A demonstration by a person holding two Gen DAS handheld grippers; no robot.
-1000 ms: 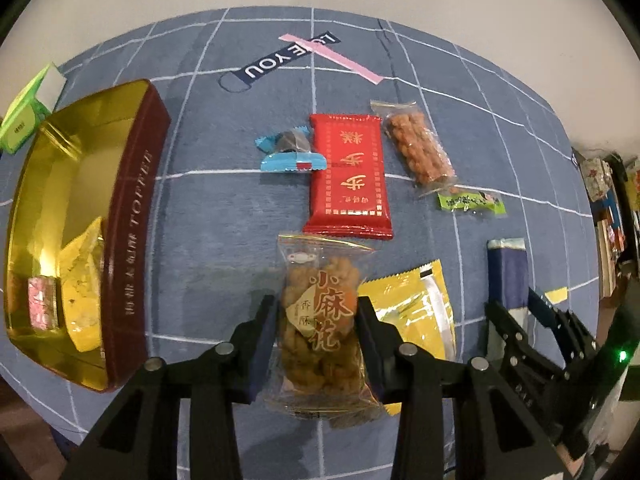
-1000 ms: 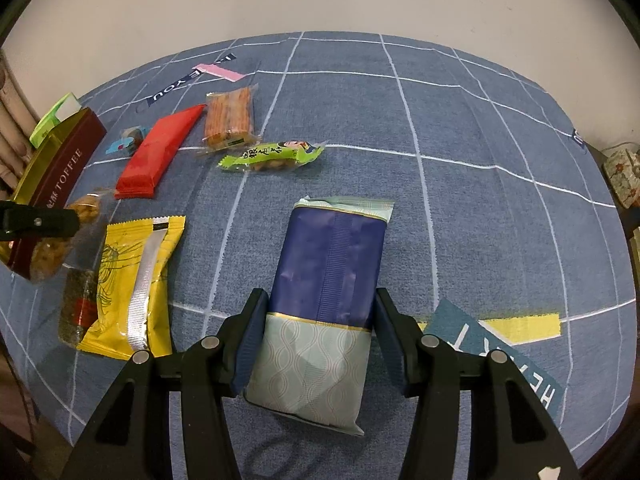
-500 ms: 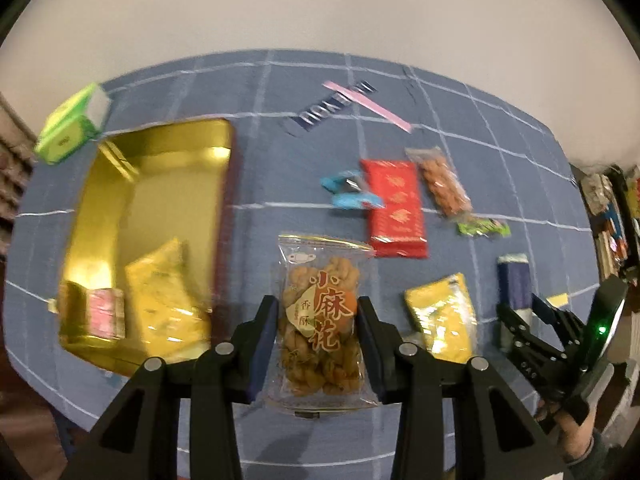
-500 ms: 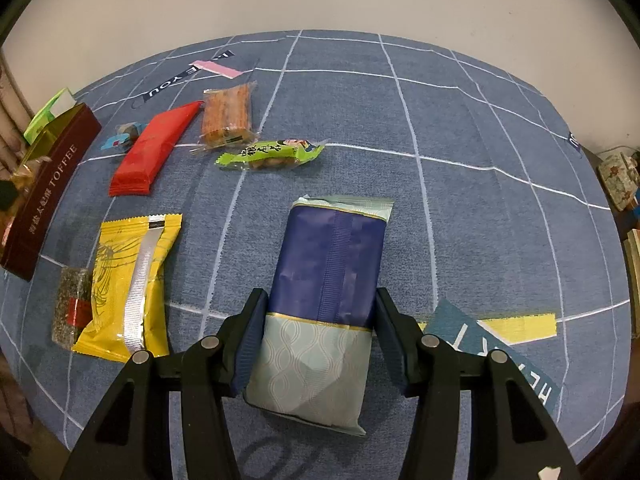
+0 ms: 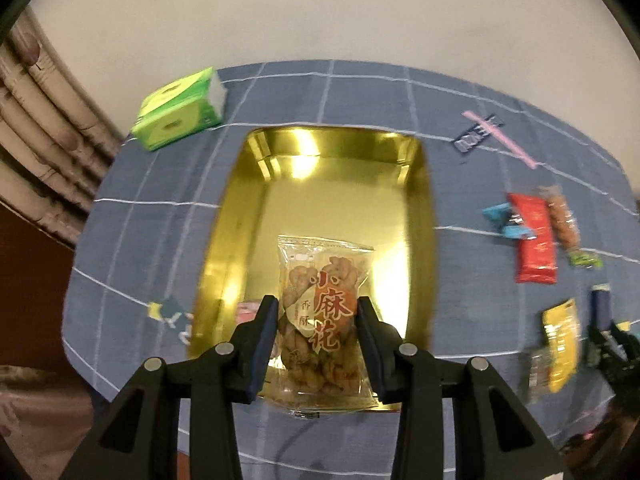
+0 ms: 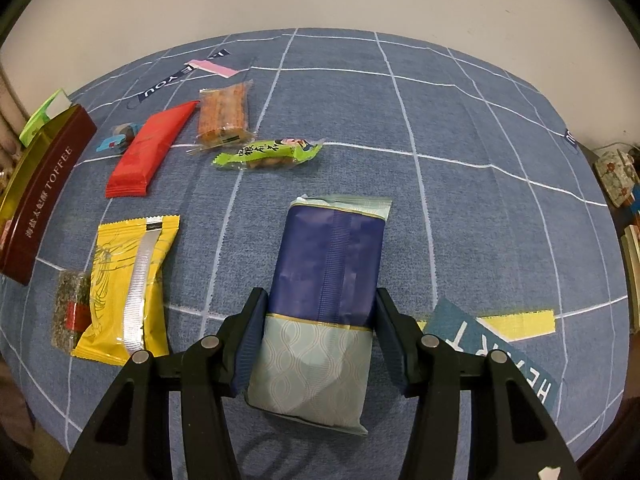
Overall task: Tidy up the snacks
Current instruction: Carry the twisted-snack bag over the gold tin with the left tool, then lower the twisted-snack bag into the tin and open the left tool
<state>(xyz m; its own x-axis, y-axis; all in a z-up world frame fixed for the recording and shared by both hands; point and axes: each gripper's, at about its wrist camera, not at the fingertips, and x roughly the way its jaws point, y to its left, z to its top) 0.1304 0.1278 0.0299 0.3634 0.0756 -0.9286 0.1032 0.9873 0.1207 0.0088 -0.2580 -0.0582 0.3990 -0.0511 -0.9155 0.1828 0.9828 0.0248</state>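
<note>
My left gripper (image 5: 317, 344) is shut on a clear bag of brown twisted snacks (image 5: 320, 320) and holds it above the near end of the open gold tin (image 5: 416, 184). A pink packet (image 5: 246, 310) shows in the tin behind my left finger. My right gripper (image 6: 318, 340) is shut on a navy and pale blue packet (image 6: 326, 272) that lies on the blue checked cloth (image 6: 480, 120). The tin's maroon TOFFEE side (image 6: 44, 196) stands at the far left of the right wrist view.
On the cloth lie a yellow packet (image 6: 128, 284), a dark seaweed snack (image 6: 70, 308), a red packet (image 6: 150, 148), an orange cracker pack (image 6: 224, 114), a green candy (image 6: 266, 154) and a small blue candy (image 6: 118, 138). A green tissue pack (image 5: 180, 114) lies beyond the tin.
My left gripper has carried the twisted-snack bag up and leftward from the cloth to over the gold tin. My right gripper and its navy packet have not moved.
</note>
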